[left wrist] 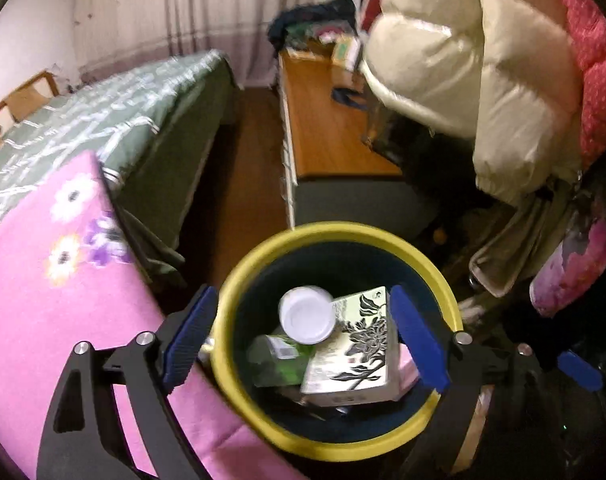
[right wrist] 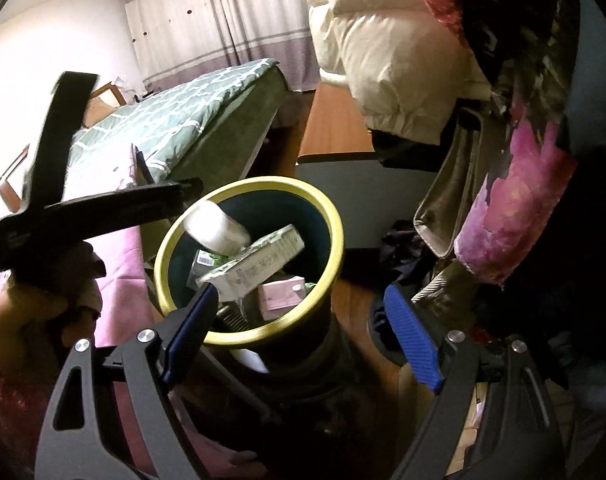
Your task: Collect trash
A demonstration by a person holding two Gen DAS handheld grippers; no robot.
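The bin (left wrist: 239, 304), yellow-rimmed, sits low centre in both views, holding a box (left wrist: 355, 352), a white cup (left wrist: 305, 314) and a green bottle (left wrist: 281, 360). The left gripper (left wrist: 303, 344) hangs over its mouth, jaws wide, gripping nothing (cup blurred). The right gripper (right wrist: 303, 336) gapes empty beside the rim. A pink cloth (left wrist: 43, 300) crowds the lower left, clothes (left wrist: 463, 60) the upper right; bare floor (left wrist: 239, 160) runs between bed (left wrist: 103, 120) and desk (left wrist: 327, 132).

Colours and patterns on record

We note a yellow-rimmed, dark-blue bin (left wrist: 239, 280); black-flowered cream box (left wrist: 355, 348) at 3 o'clock inside; pink floral cover (left wrist: 43, 300); blue pads (left wrist: 419, 340).
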